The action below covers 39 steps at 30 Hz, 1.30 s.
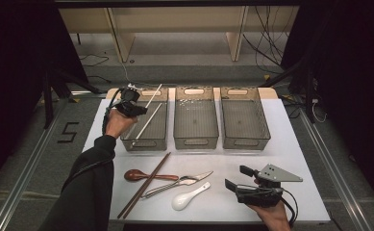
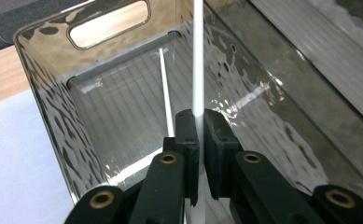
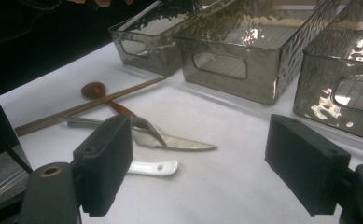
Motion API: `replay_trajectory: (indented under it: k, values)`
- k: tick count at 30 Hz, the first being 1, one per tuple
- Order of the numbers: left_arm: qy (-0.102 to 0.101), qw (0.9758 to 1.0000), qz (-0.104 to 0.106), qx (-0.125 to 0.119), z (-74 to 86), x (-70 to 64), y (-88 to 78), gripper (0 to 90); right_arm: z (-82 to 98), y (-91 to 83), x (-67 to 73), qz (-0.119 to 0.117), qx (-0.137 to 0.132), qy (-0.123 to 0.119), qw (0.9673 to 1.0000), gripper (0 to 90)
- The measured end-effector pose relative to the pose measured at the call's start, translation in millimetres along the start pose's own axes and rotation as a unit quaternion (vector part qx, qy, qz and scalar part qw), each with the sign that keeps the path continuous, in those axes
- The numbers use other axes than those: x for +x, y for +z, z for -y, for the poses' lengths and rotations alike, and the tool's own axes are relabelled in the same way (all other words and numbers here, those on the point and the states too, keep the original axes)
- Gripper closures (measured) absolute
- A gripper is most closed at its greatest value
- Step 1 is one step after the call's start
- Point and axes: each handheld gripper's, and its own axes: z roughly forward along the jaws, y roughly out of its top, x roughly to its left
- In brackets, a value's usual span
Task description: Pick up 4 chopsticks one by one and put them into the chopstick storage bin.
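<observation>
Nearest, the right gripper (image 1: 242,184) rests on the table (image 1: 300,192) with its jaws spread wide, empty. Far left, the left gripper (image 2: 198,128) pinches a white chopstick (image 2: 197,56) over the left bin (image 1: 158,139), where a second white chopstick (image 2: 166,93) lies inside.

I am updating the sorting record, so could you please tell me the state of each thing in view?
Left gripper: shut on a white chopstick, over the left bin.
Second white chopstick: lying in the left bin.
Middle bin: empty.
Right bin: empty.
Right gripper: open, holding nothing.
Brown chopsticks, wooden spoon, fork, knife, white spoon: lying on the table.
</observation>
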Motion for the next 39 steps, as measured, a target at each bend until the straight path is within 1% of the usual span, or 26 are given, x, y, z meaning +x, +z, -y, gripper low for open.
replay_trajectory:
  k: [2,5,7,8,11,16,17,18,22,36,39]
  values:
    - [-0.001,1.0000,-0.002,0.002,0.9,-0.1,2.0,84.7,0.0,0.0,0.1,0.000,0.000,0.000,1.0000,23.8]
    - [0.002,1.0000,-0.003,0.005,2.3,0.6,4.6,84.6,0.0,-0.2,0.2,0.000,0.000,-0.001,1.0000,23.8]
    - [-0.002,1.0000,-0.005,0.006,3.6,0.2,6.5,84.6,-0.1,-0.4,0.1,0.000,0.000,-0.001,1.0000,23.8]
    - [0.003,0.9999,-0.006,0.008,4.1,0.9,7.0,84.6,-0.1,-0.5,0.2,0.000,0.000,0.000,1.0000,23.8]
    - [0.000,0.9999,-0.008,0.009,6.0,1.1,9.7,84.5,-0.1,-0.5,0.2,0.000,0.000,0.000,1.0000,23.8]
    - [0.004,0.9998,-0.014,0.015,7.9,1.7,12.4,84.4,-0.1,-0.4,0.2,-0.001,0.000,-0.001,1.0000,23.8]
    - [0.002,0.9998,-0.014,0.014,8.1,1.8,12.8,84.4,-0.1,-0.4,0.2,0.000,0.000,-0.001,1.0000,23.8]
    - [0.004,0.9997,-0.015,0.016,8.4,2.2,13.0,84.3,-0.1,-0.4,0.3,-0.001,-0.001,-0.001,1.0000,23.8]
    - [-0.001,0.9997,-0.016,0.019,8.9,2.7,14.1,84.2,-0.2,-0.5,0.3,0.000,0.000,-0.001,1.0000,23.8]
    - [-0.005,0.9994,-0.020,0.030,10.2,3.5,19.9,83.5,-0.3,-0.9,0.3,0.000,-0.001,0.000,1.0000,23.8]
    - [-0.005,0.9993,-0.024,0.030,10.8,4.0,20.2,83.3,-0.2,-1.0,0.2,0.000,-0.001,0.001,1.0000,23.8]
